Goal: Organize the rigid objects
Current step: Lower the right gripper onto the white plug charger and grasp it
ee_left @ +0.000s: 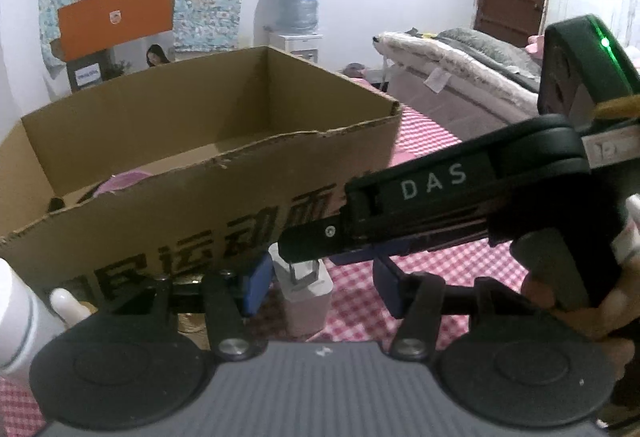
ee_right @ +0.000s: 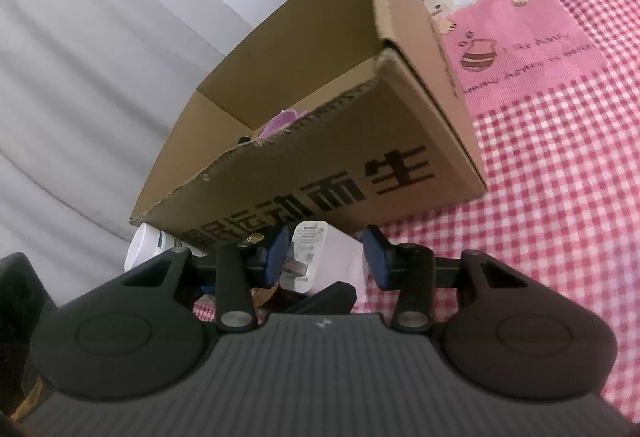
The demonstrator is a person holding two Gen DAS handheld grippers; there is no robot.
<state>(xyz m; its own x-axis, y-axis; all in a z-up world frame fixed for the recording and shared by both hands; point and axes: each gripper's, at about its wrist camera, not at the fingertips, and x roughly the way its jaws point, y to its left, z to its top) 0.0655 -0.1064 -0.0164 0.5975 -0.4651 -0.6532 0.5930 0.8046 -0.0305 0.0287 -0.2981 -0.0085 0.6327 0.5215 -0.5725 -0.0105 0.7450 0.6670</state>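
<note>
Right tongs (ee_right: 325, 257) spread, pads either side of charger (ee_right: 320, 255), not touching. Left tongs (ee_left: 316, 287) spread, charger (ee_left: 304, 295) between them. Both just before box (ee_left: 208, 157).

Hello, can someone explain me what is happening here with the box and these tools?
A person is tidying small hard items into the open cardboard box on a pink checked cloth. The right claw is open around a white plug adapter lying before the box, not yet gripping it. The left claw is open nearby. Something pink already lies inside.
</note>
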